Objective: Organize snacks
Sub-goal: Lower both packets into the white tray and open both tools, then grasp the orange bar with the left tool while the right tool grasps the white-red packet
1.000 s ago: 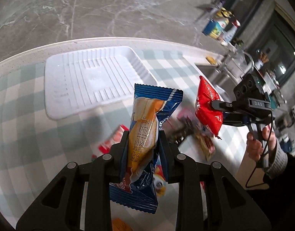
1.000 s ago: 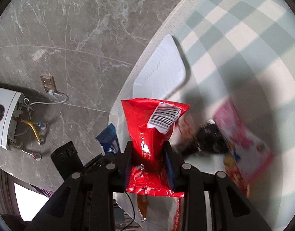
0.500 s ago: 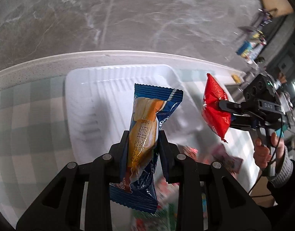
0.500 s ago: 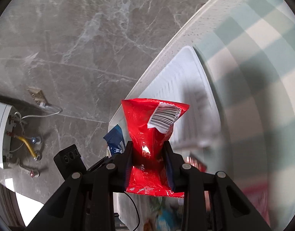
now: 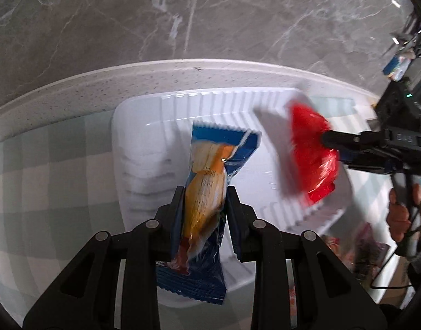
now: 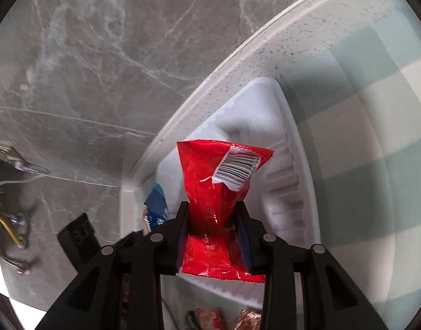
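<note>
Drop-off step. Left gripper (image 5: pixel 204 206) clamps blue snack pack (image 5: pixel 210 181) over white tray (image 5: pixel 144 110). Right gripper (image 6: pixel 212 220) jaws opening, red packet (image 6: pixel 210 192) between them, tray below. Next: let both fall in.

A grey marble floor (image 5: pixel 210 22) fills the top. A green-and-white checked cloth (image 5: pixel 45 165) covers the speckled white table (image 6: pixel 292 41) toward 9 o'clock.

Our right gripper (image 6: pixel 213 206) over the white tray (image 6: pixel 298 181)

Our jaws are opening with the red snack packet (image 6: pixel 215 192) between them, barcode facing up, and a blue packet (image 6: pixel 156 206) showing at the left.
</note>
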`<state>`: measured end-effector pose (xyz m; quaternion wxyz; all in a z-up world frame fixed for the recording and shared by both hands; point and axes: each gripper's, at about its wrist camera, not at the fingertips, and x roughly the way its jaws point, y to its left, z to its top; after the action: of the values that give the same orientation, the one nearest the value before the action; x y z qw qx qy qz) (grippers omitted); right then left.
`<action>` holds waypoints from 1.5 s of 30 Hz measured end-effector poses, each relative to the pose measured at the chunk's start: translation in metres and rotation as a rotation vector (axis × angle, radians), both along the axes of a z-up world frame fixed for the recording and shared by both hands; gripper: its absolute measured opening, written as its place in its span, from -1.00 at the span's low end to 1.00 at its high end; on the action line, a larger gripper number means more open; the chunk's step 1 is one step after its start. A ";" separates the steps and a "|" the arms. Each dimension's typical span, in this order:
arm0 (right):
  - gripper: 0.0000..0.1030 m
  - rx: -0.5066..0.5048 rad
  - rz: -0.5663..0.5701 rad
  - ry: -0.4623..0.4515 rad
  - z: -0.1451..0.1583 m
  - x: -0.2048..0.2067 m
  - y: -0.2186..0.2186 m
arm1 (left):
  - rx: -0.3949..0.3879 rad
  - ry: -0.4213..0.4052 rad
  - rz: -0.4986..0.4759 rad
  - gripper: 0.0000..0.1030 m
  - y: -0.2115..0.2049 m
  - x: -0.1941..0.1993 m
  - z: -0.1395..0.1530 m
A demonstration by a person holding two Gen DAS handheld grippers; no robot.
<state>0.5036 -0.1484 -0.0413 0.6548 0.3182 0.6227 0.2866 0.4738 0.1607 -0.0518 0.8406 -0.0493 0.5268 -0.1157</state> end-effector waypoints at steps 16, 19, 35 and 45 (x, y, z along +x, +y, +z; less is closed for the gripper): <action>0.19 -0.098 0.065 -0.218 0.069 -0.051 -0.015 | 0.042 -0.097 0.062 -0.46 -0.008 -0.061 0.043; 0.20 -0.091 0.080 -0.234 0.082 -0.080 -0.018 | 0.044 -0.103 0.070 -0.46 -0.011 -0.094 0.053; 0.28 -0.150 0.197 -0.222 0.082 -0.234 -0.051 | 0.032 0.004 0.148 -0.46 -0.030 -0.280 0.040; 0.28 -0.190 0.271 -0.162 0.057 -0.284 -0.053 | 0.023 0.094 0.216 -0.46 -0.031 -0.347 0.017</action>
<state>0.2195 -0.2016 0.0161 0.6852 0.1438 0.6296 0.3369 0.1269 0.1297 -0.0348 0.8231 -0.1012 0.5585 -0.0161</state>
